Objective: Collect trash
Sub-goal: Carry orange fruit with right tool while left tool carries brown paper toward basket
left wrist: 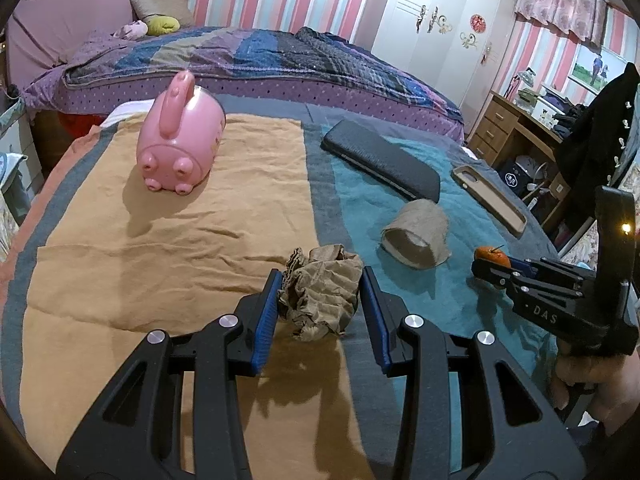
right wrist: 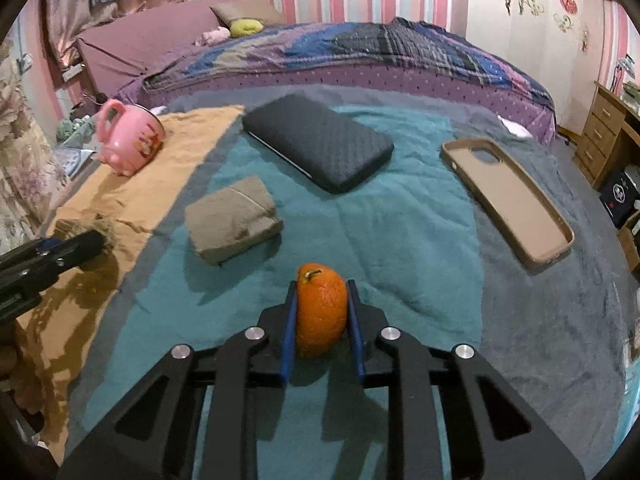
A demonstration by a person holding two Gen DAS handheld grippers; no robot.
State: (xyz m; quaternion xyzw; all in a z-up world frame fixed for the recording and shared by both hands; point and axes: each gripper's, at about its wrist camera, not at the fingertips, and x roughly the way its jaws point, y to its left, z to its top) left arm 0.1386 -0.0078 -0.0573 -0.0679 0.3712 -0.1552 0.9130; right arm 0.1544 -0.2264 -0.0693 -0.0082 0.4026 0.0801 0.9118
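Crumpled brown paper, seemingly touching left gripper pads.

L claw astride crumpled paper | R claw on orange peel

A: What is the left black plastic two-finger gripper built like?

B: Matte black linkage arms with long triangular cut-outs, four round silver screw heads across the joints, and ribbed blue pads lining the inner face of each finger.

A: And the right black plastic two-finger gripper?

B: The same: black arms, four silver screws, blue pads. From the left camera its side carries pale lettering "DAS", small screws and a lit amber dot. A bare-skinned hand shows at its handle.
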